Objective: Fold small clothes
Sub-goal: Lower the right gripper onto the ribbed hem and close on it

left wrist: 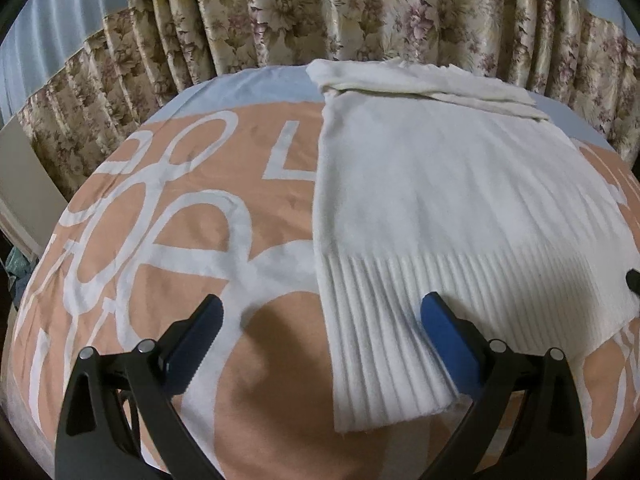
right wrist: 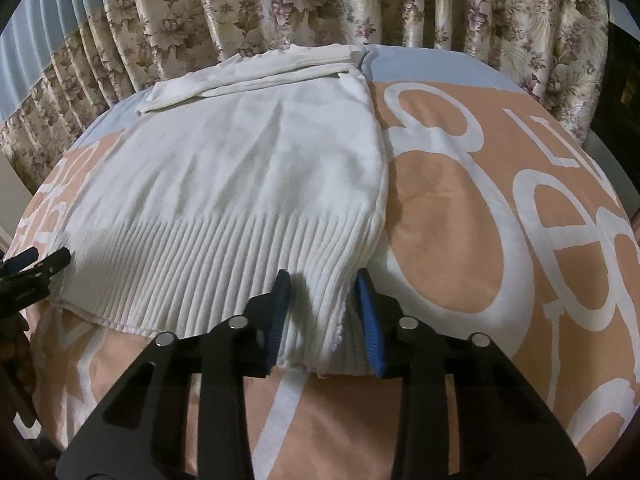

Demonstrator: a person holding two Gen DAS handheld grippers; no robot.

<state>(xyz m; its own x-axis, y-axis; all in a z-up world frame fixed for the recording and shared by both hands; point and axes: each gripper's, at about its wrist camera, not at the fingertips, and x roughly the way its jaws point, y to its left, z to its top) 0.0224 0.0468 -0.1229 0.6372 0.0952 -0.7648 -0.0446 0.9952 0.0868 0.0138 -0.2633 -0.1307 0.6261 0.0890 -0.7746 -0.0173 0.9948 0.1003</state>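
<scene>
A white knit sweater [left wrist: 440, 184] lies flat on the bed, ribbed hem toward me and its sleeves folded across the far end [right wrist: 256, 76]. My left gripper [left wrist: 322, 316] is open wide over the hem's left corner; its right finger [left wrist: 440, 328] rests on the ribbing and its left finger hangs over the bedcover. My right gripper [right wrist: 323, 292] has its blue pads pressed on the bunched right corner of the hem [right wrist: 320, 320], which fills the gap between them. The left gripper's tip [right wrist: 36, 264] shows at the far left of the right wrist view.
The sweater lies on an orange bedcover [left wrist: 180, 208] with large white loops and letters. Flowered curtains [left wrist: 280, 12] hang close behind the bed's far edge. Open bedcover [right wrist: 480, 220] stretches to the right of the sweater and also to its left.
</scene>
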